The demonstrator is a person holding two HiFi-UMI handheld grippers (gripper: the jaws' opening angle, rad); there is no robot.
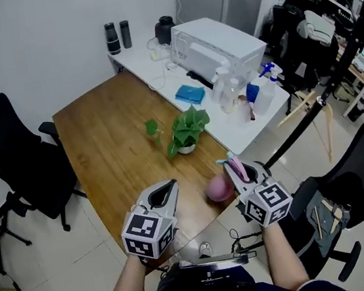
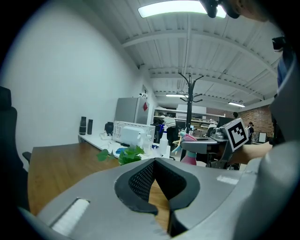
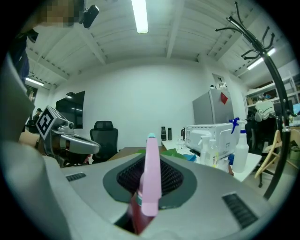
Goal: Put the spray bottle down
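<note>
A pink spray bottle (image 1: 219, 187) with a pale pink trigger head hangs over the near right edge of the wooden table (image 1: 113, 145). My right gripper (image 1: 235, 169) is shut on its neck. In the right gripper view the bottle's head (image 3: 152, 178) stands up between the dark pads. Whether its base touches the wood I cannot tell. My left gripper (image 1: 172, 184) hovers over the table's near edge, left of the bottle, shut with nothing in it (image 2: 154, 161). The left gripper view also shows the bottle (image 2: 189, 158) and the right gripper (image 2: 206, 143).
A green potted plant (image 1: 186, 130) stands mid-table beyond the bottle. A white side table (image 1: 149, 68) carries a white appliance (image 1: 214, 47), a blue cloth (image 1: 190, 94) and clear spray bottles (image 1: 266, 90). Black office chairs stand at the left (image 1: 11, 148) and right (image 1: 357, 168).
</note>
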